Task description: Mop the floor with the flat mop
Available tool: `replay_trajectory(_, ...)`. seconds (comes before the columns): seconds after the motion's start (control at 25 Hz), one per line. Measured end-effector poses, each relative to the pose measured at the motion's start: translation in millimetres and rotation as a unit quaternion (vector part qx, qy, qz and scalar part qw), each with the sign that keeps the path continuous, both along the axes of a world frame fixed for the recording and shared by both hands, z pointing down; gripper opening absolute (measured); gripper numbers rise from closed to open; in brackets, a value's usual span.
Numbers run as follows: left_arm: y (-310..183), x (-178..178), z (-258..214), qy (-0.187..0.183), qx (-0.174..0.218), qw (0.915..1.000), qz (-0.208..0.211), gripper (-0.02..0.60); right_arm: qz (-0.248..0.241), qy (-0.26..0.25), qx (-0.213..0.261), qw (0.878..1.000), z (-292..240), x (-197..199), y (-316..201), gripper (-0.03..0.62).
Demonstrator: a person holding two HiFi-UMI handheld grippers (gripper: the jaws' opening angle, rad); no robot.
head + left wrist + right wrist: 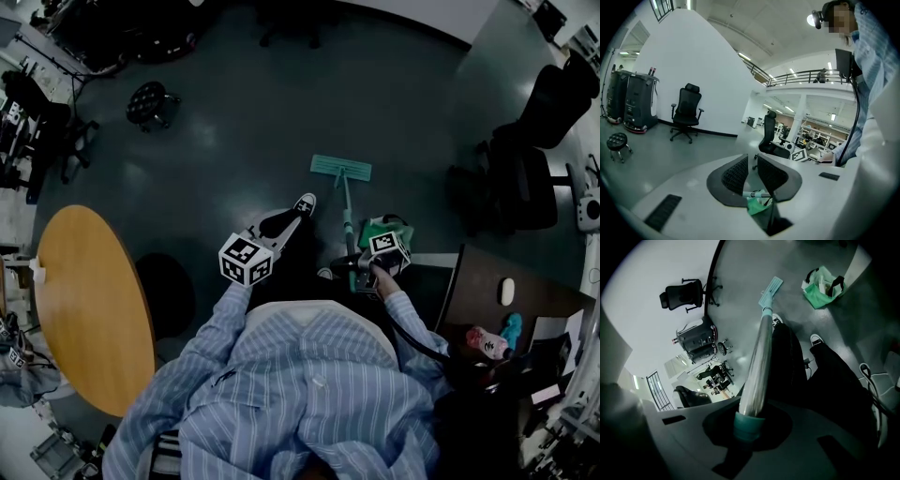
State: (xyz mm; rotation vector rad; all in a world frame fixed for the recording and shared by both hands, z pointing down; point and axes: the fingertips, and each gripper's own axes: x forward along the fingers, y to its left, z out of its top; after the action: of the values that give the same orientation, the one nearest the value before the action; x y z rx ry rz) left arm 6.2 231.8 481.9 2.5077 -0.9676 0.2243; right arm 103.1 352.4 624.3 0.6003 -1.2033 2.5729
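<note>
Now, right tongs [749, 422] around flat mop handle [760, 357], left tongs [752, 172] slightly apart.

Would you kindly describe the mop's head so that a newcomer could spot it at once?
On the dark grey floor, find the person's white-toed shoe. Just beyond it, the pole clamped in the right gripper runs down to the flat mop head. It is the only thin, pale teal rectangle lying flat; the nearby green bag is bulkier and upright.

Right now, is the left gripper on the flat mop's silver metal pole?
No: the left gripper is open and empty; only the right gripper clamps the silver metal pole.
</note>
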Motion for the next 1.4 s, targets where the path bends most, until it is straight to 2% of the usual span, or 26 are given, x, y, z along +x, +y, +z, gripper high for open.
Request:
replay_trajectory(0.16, -29, 3, 18, 0.002, -0.014, 0.9998, 0.012, 0.064, -0.011, -0.002, 0.008, 1.0, 9, -1, -27, 0.012)
replay_trajectory(0.32, -64, 14, 36, -0.007, -0.038, 0.9978, 0.053, 0.064, -0.012, -0.001, 0.006, 1.0, 22, 0, -62, 0.012)
replay_trajectory(0.48, -121, 19, 38, -0.015, -0.041, 0.996, 0.077, 0.064, -0.004, -0.001, 0.001, 1.0, 14, 1, -111, 0.012)
replay_trajectory(0.72, -209, 6, 55, -0.009, -0.074, 0.9946, 0.072, 0.064, 0.021, 0.0, -0.003, 1.0, 9, 3, -211, 0.012)
replay_trajectory(1.04, -300, -19, 77, -0.001, -0.12, 0.9908, 0.062, 0.064, 0.049, 0.003, 0.0, 0.999, 12, 3, -370, 0.011)
replay_trajectory(1.24, -363, -40, 90, -0.001, -0.121, 0.9918, 0.041, 0.064, 0.033, 0.02, 0.01, 0.999, 34, 1, -459, 0.011)
replay_trajectory(1.4, -406, -44, 94, 0.005, -0.112, 0.993, 0.036, 0.064, 0.021, 0.044, 0.011, 0.999, 50, 10, -522, 0.011)
